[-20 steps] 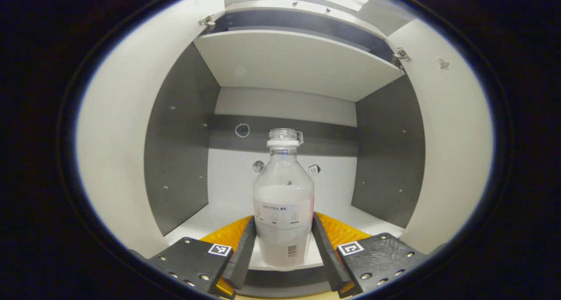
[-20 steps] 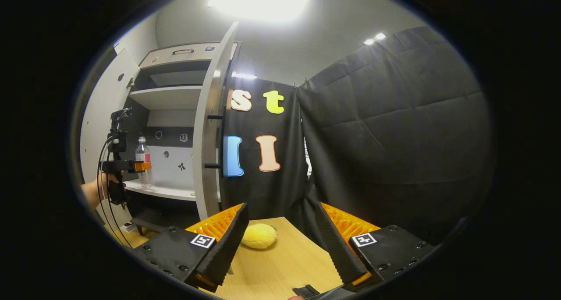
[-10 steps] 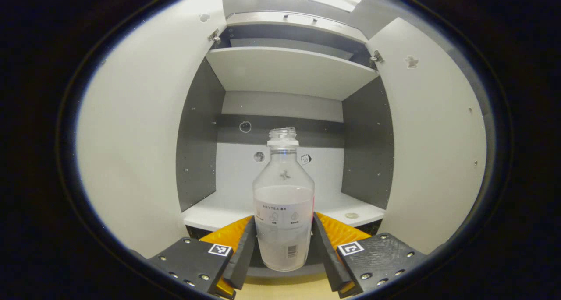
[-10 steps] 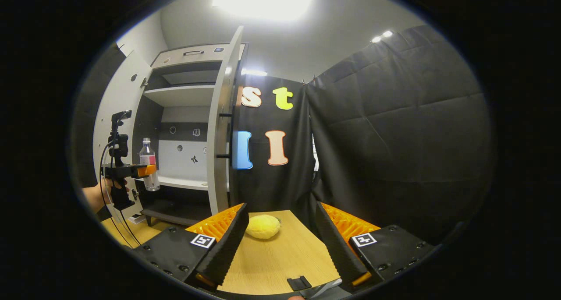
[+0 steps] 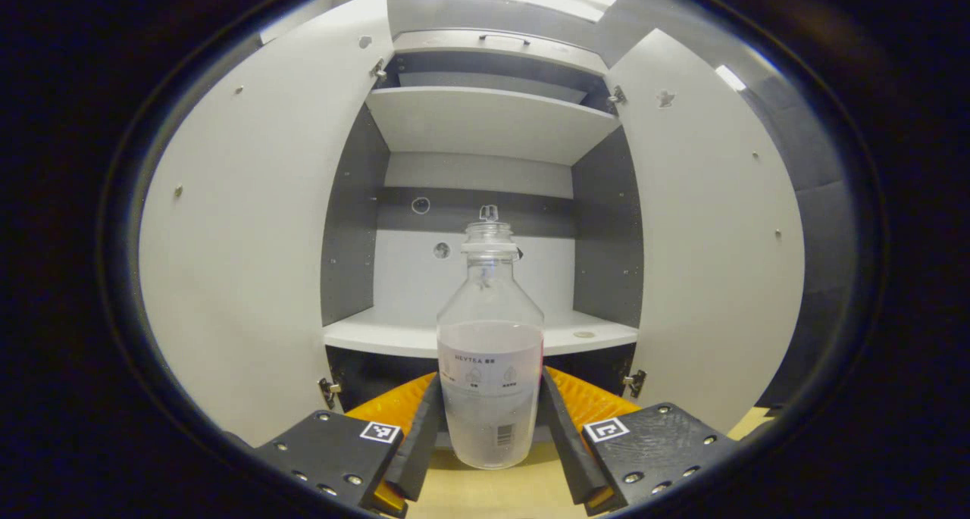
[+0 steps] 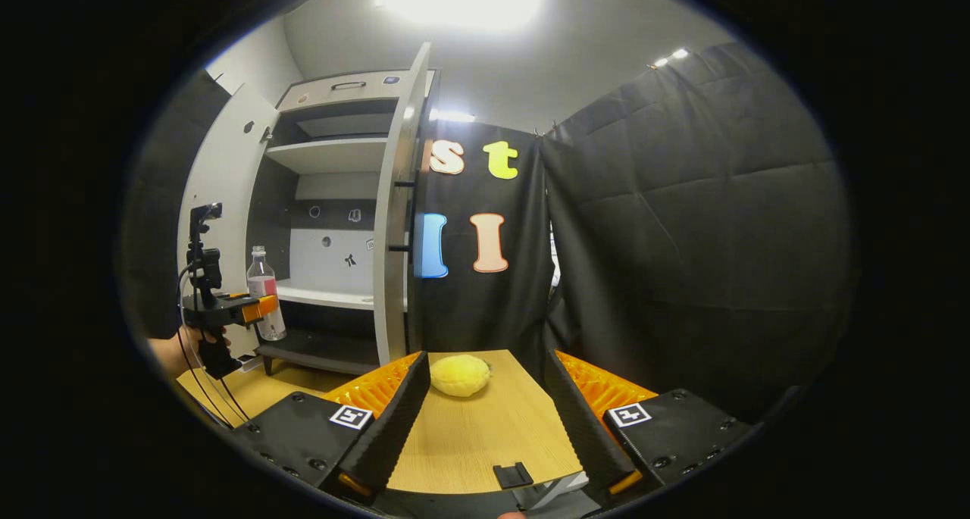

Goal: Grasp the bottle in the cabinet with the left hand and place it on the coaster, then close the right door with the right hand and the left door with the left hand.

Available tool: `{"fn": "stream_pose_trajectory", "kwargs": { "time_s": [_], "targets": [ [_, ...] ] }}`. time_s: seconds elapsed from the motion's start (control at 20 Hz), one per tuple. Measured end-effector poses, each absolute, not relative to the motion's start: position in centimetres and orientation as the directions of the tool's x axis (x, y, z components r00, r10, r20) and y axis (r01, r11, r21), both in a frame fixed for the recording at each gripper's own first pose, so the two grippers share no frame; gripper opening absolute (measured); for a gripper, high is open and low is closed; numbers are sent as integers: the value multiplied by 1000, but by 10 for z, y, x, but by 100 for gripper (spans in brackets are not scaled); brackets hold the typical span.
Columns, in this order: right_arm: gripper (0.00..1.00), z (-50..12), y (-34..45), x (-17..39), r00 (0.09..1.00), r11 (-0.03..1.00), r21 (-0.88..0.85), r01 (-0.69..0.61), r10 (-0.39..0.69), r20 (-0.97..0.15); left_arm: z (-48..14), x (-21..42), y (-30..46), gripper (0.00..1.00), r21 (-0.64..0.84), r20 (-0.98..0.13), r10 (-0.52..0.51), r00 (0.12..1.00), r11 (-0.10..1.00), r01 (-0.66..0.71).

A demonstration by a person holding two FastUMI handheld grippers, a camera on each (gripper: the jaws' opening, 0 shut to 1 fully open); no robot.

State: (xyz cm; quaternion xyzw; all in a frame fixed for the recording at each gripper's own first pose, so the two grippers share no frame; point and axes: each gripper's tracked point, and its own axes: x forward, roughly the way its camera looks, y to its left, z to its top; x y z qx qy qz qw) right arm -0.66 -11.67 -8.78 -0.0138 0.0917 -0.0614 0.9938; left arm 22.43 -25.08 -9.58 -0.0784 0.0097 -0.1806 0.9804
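A clear plastic bottle (image 5: pixel 490 367) with a white label and a little liquid stands upright between the fingers of my left gripper (image 5: pixel 490 436), which is shut on its lower body. It hangs in front of the white cabinet (image 5: pixel 485 337), outside the shelf, above a wooden table (image 5: pixel 492 496). Both doors stand open: the left door (image 5: pixel 250 223) and the right door (image 5: pixel 712 223). In the right gripper view the bottle (image 6: pixel 265 292) and my left gripper (image 6: pixel 261 307) are far left, held by a hand. My right gripper (image 6: pixel 485 428) is open over the table (image 6: pixel 477 443).
A yellow round fluffy thing (image 6: pixel 459 374) lies at the table's far edge, beside the open right door (image 6: pixel 398 223). A small black clip (image 6: pixel 514 475) sits on the table near my right gripper. Black cloth walls the right side.
My left gripper has drawn the bottle back out of the cabinet, off the shelf and over the table's edge. My right gripper has shifted slightly, still open.
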Motion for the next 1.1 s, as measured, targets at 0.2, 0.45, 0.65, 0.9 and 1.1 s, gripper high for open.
{"fn": "stream_pose_trajectory", "kwargs": {
  "time_s": [0.2, 0.45, 0.65, 0.9, 1.1],
  "targets": [
    [97, -94, -107, -12, 975, 994, -45, 96, -103, -198, -130, 204, -253, 72, -171, -15, -360, 933, 920, 352],
    [97, -101, -96, -15, 974, 995, -76, 57, -72, -217, -171, 182, -257, 72, -192, -54, -367, 929, 916, 351],
    [97, -107, -87, -19, 971, 997, -68, 41, -56, -233, -201, 170, -260, 72, -199, -79, -371, 925, 916, 350],
    [97, -119, -81, -23, 962, 997, -76, 23, -43, -268, -244, 153, -266, 72, -197, -123, -378, 918, 916, 351],
    [97, -129, -75, -26, 955, 996, -85, 3, -29, -297, -286, 138, -278, 72, -195, -185, -390, 902, 914, 356]
  ]
}}
